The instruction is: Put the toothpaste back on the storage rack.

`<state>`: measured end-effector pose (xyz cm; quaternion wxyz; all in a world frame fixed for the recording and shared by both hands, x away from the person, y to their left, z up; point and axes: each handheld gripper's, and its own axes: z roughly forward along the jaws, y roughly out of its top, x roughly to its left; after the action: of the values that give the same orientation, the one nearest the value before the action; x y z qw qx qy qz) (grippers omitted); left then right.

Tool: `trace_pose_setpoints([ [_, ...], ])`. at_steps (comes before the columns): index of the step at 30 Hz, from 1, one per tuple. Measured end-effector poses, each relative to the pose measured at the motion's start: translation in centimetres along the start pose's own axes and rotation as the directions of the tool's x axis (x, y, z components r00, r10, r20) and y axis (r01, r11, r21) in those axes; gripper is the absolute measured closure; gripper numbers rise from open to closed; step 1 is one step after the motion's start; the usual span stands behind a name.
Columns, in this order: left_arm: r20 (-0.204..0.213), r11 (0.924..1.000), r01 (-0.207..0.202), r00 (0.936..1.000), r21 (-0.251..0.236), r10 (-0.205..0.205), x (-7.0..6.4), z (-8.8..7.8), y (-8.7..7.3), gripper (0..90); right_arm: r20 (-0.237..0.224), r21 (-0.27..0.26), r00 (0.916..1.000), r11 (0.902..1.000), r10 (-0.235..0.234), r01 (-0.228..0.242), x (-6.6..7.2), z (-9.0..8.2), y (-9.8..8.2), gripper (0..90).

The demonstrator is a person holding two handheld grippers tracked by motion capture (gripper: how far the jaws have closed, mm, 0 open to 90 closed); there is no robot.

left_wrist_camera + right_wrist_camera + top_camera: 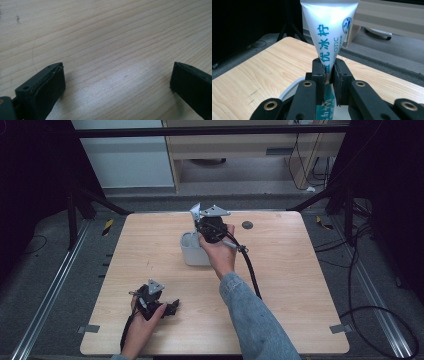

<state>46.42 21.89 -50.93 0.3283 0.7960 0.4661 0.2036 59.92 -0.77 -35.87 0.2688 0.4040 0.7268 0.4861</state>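
Note:
A white and silver tube (329, 27) with teal printing stands upright, flat crimped end up, and my right gripper (328, 72) is shut on its lower half. In the high view that tube (195, 211) sticks up above the right gripper (200, 226), which is held over a pale grey cup (189, 252) at the table's middle. The cup's rim (288, 92) shows just below the jaws, and the tube's lower end points down toward it. My left gripper (171, 308) rests low at the front left of the table, open (117, 85), with bare wood between its jaws.
The wooden table (290, 270) has a small dark round mark (247, 225) at the back right of centre. A black cable (252, 275) trails from the right gripper along the sleeve. Beyond the far edge are black frame legs and a cabinet.

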Motion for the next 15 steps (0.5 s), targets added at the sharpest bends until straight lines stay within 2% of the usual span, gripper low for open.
trace_pose_setpoints([
  [7, 0.001, 1.0, 0.0, 1.0, 0.002, 0.0, 0.0, 0.0, 0.0, 0.0, -0.001, 0.026, 1.0, 0.9997, 0.0, 0.0, 0.1, 0.5, -1.2, 80.5],
  [15, 0.001, 1.0, 0.003, 1.0, 0.0, -0.003, 0.0, 0.0, 0.0, 0.0, -0.003, 0.039, 1.0, 0.9992, -0.005, 0.005, 0.1, 0.8, -1.6, 80.5],
])
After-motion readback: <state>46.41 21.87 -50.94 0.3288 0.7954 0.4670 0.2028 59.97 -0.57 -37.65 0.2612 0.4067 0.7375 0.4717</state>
